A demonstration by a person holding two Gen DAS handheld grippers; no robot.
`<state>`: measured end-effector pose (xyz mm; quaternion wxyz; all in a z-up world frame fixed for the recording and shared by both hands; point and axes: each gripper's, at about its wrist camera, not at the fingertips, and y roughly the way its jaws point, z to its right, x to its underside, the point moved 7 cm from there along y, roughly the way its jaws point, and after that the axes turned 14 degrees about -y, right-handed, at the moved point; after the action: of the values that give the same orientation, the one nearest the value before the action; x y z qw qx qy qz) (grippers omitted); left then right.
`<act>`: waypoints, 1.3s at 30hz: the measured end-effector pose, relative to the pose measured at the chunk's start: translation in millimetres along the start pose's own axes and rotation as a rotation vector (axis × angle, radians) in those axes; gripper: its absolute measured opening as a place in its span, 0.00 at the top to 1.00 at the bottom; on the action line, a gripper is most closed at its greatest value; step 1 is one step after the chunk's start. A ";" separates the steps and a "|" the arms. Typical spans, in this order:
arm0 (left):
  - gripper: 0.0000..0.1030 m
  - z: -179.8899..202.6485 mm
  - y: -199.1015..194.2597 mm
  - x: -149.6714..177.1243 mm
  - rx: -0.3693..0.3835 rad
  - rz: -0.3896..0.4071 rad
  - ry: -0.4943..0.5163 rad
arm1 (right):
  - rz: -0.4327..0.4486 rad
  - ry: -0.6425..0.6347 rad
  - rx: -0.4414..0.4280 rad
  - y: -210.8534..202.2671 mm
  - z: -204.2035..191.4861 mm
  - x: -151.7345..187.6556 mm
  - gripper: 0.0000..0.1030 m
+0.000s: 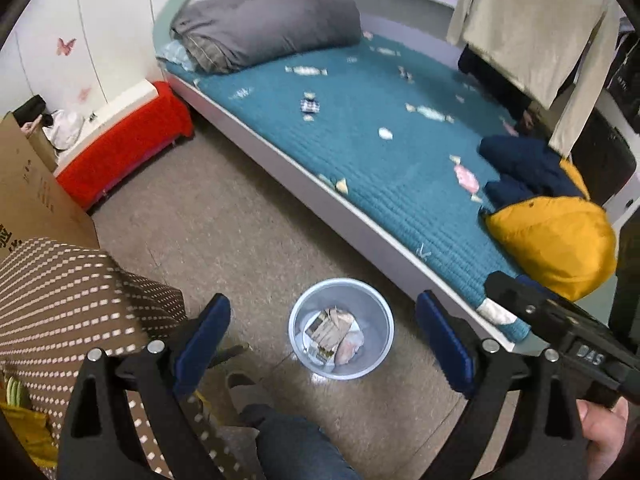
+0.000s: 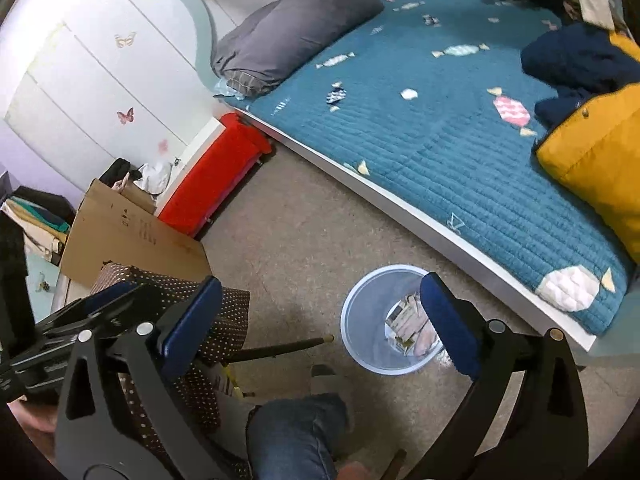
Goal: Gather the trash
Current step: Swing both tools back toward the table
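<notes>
Bin (image 1: 341,329) sits on the floor (image 1: 224,220) right between our left gripper's (image 1: 322,344) spread jaws, and in the right wrist view it lies just inside the right-hand finger of the right gripper (image 2: 320,326), whose jaws also stand wide with nothing between them. Both are empty, so we judge the step in hand to be going for the next piece of trash. We should lift clear of the bin's rim before swinging away, so a finger does not tip it, and keep the jaws wide until a pad is on each side of the next scrap. Inside the bin we see crumpled paper and wrappers (image 1: 334,334) piled at the bottom, well below the rim, with plenty of room left. Beyond the jaws, the bed (image 1: 384,128) shows candy shapes that look printed on the cover; one small white lump (image 1: 385,133) may be real trash, though we cannot tell. A cardboard box (image 2: 136,236) stands beyond the left finger, its contents hidden.
</notes>
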<state>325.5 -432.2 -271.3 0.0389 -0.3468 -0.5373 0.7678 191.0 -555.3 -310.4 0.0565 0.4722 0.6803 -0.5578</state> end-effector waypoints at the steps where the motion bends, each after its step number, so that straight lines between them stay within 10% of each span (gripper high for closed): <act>1: 0.11 -0.4 -9.2 -0.5 0.005 0.019 -0.003 | 0.006 -0.012 0.005 -3.9 -4.3 -2.0 0.06; 22: 0.10 -54.2 -159.0 19.2 0.037 0.300 -0.047 | 0.088 -0.249 -0.034 -64.9 -123.3 -17.1 0.06; 39: 0.10 -179.4 -221.9 78.5 -0.049 0.388 -0.185 | 0.094 -0.465 -0.135 -80.5 -247.2 0.8 0.06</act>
<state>299.8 -161.9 -153.5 -0.1676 -0.3725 -0.4803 0.7762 245.0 -348.6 -162.2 0.2689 0.3572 0.6622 -0.6014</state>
